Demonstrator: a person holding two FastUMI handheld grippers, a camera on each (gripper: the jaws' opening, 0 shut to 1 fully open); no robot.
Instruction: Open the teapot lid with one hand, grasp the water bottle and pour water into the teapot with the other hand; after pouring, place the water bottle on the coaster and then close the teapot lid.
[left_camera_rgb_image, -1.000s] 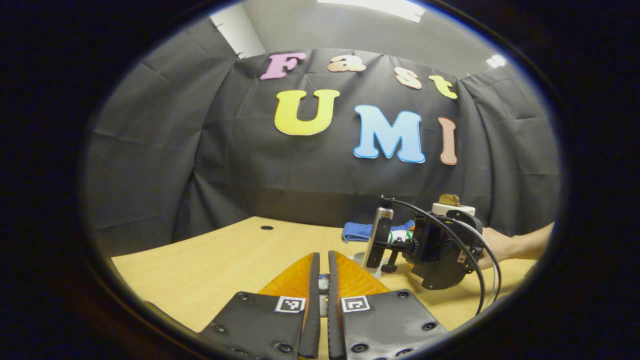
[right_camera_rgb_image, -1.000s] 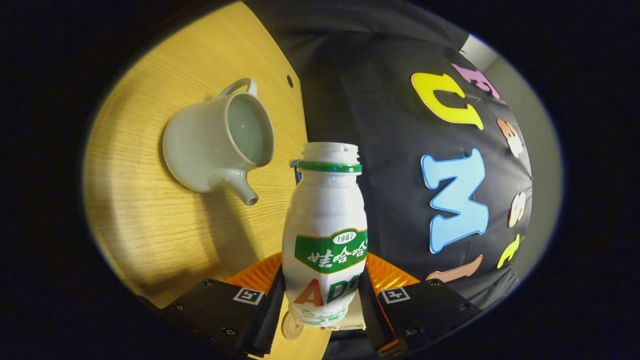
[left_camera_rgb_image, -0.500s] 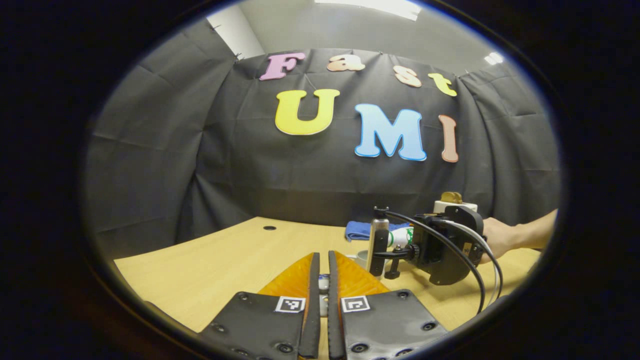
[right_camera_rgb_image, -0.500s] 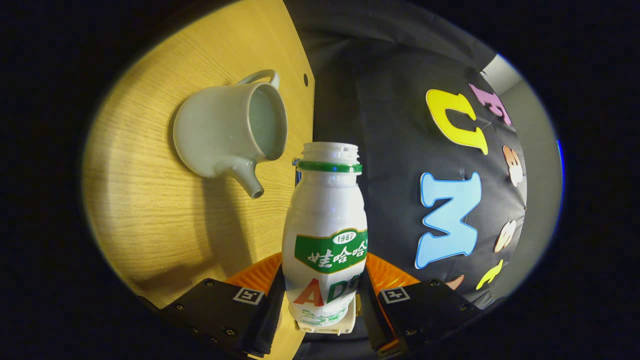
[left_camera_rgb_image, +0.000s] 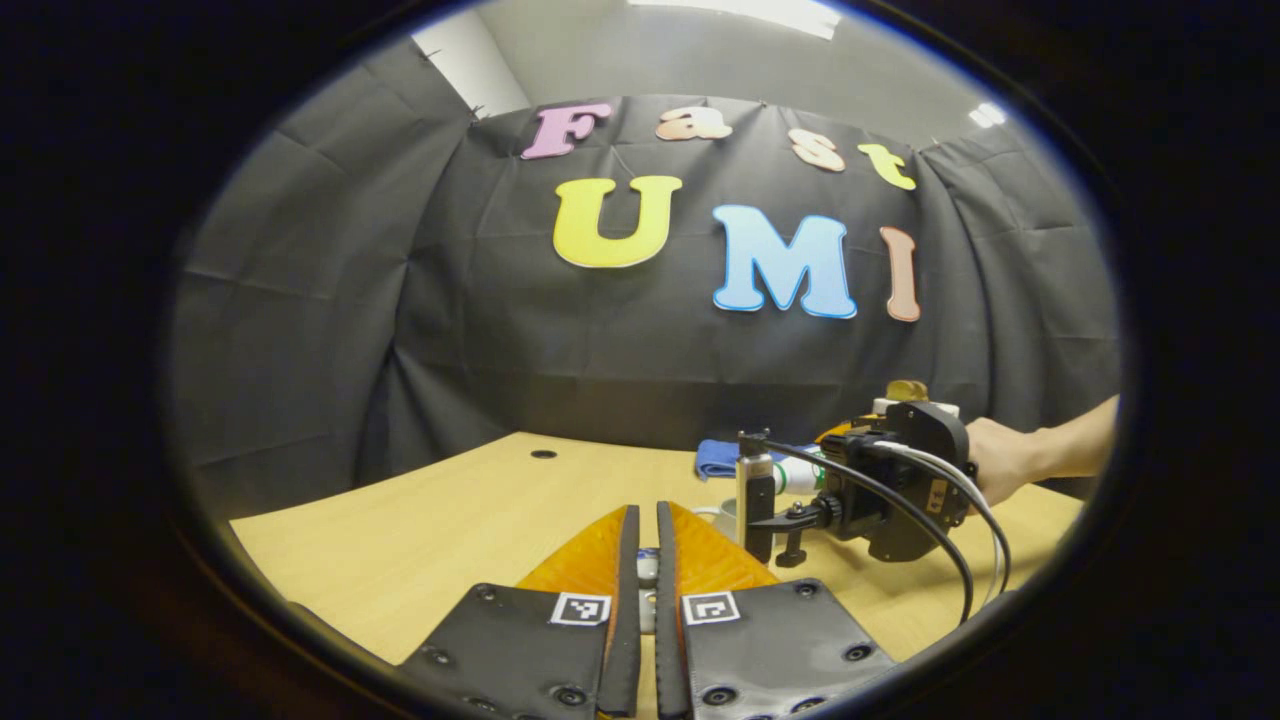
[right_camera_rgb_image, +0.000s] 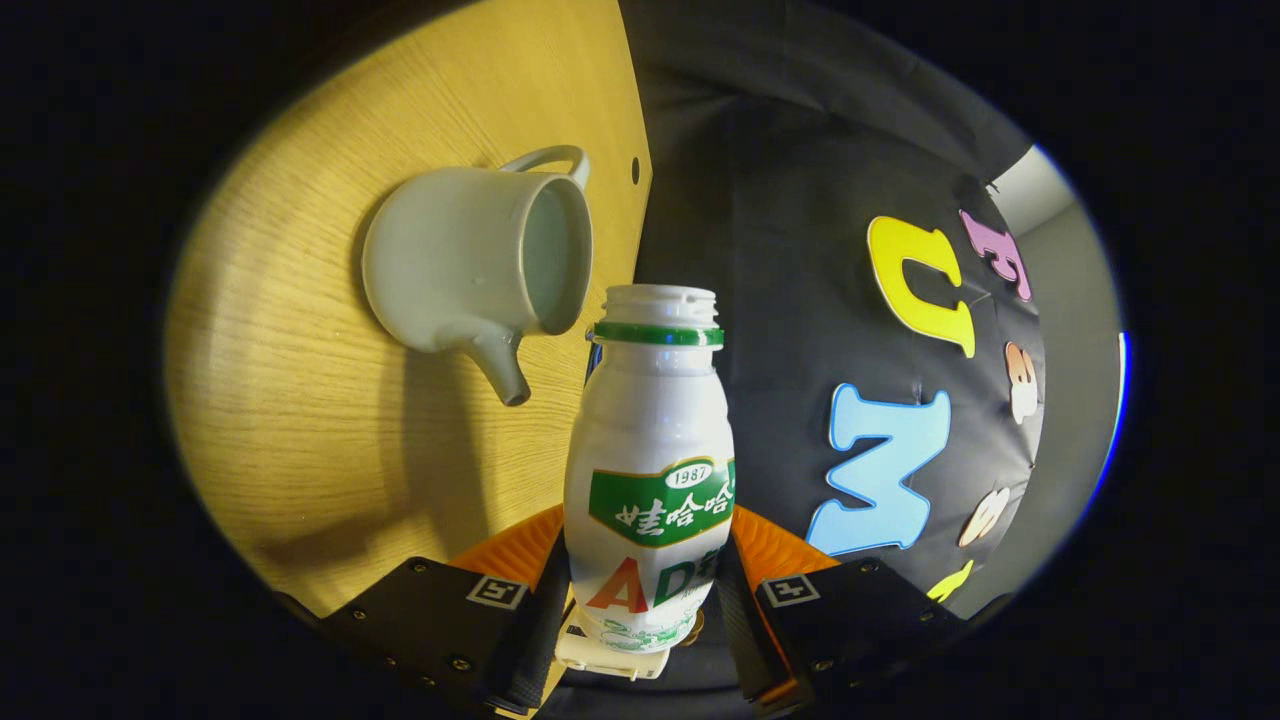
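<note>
Left gripper view gives me my left gripper (left_camera_rgb_image: 640, 560) low over the bench (left_camera_rgb_image: 450, 520), its jaws drawn almost together on a small pale knob, presumably the teapot lid (left_camera_rgb_image: 647, 568), though little of it shows. Further right, near the bench's far edge, a hand (left_camera_rgb_image: 995, 465) holds the right gripper (left_camera_rgb_image: 800, 478) tipped on its side, with a blue cloth (left_camera_rgb_image: 720, 458) beyond it.

Right gripper view is rolled over: I see the open teapot (right_camera_rgb_image: 480, 265) standing on the bench with its handle towards the far edge, and the uncapped water bottle (right_camera_rgb_image: 650, 470) clamped between the jaws, its mouth just beside the teapot's rim.
</note>
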